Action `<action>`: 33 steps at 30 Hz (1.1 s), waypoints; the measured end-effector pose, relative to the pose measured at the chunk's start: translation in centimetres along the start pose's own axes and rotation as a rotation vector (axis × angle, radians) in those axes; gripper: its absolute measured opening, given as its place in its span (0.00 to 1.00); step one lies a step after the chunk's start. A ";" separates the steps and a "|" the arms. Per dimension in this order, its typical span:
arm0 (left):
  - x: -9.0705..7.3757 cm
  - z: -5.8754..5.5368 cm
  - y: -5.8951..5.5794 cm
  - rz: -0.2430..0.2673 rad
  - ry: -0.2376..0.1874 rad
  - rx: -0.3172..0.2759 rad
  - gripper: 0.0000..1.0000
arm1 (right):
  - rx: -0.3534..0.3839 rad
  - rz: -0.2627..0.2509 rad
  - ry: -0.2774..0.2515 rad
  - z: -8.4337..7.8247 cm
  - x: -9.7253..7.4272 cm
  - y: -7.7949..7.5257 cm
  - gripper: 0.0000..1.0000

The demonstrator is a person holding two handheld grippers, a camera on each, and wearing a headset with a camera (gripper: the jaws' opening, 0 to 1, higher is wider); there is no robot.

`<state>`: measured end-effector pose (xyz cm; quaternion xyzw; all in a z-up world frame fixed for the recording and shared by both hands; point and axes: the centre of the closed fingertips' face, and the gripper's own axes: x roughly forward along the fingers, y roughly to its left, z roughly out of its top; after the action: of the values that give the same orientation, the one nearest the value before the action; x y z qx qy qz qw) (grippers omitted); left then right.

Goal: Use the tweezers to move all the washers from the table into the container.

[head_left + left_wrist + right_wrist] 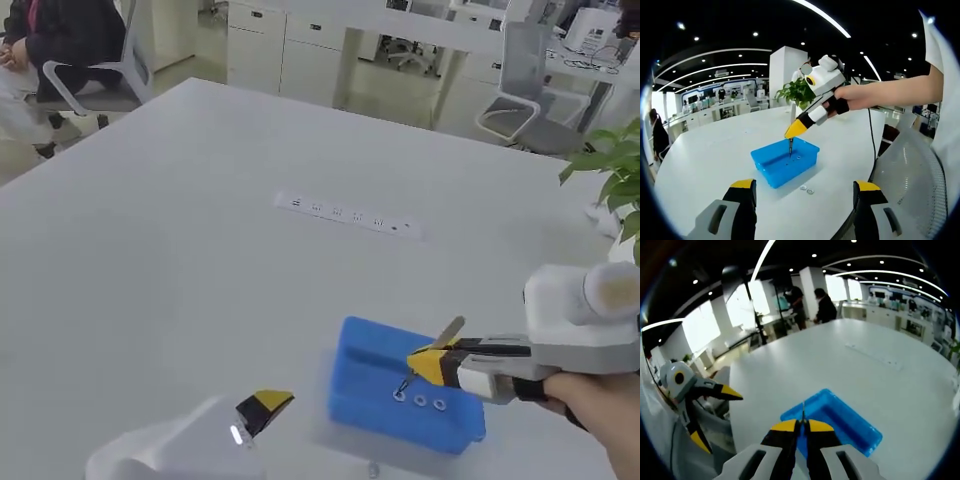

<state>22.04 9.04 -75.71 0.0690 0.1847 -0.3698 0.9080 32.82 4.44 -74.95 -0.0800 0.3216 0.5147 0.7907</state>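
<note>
Left claw hangs at six o'clock, jaws spread and empty. Two washers lie on the bench at the blue container's five o'clock. The right claw clamps the tweezers, tips inside the container; I would release low, then lift straight.

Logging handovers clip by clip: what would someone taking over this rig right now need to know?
Right gripper: shut on the tweezers, tips down inside the blue container.
Left gripper: open, empty, near the container.
Done: three washers seem to lie in the container.
Left: two washers on the table beside the container, to be moved in.
</note>
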 end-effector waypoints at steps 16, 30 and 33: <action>0.0 -0.2 -0.2 -0.008 0.011 0.010 0.80 | -0.017 0.030 0.067 -4.0 0.9 2.9 0.04; -0.1 -0.2 -0.1 -0.004 0.011 0.011 0.79 | -0.034 0.025 0.124 -7.3 2.3 3.9 0.04; 0.0 -0.3 -0.1 -0.003 0.017 0.013 0.79 | -0.019 0.020 0.108 -7.2 2.5 3.9 0.04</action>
<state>21.89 9.11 -76.00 0.0775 0.1901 -0.3719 0.9053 26.97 4.82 -81.23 -0.1119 0.3598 0.5204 0.7663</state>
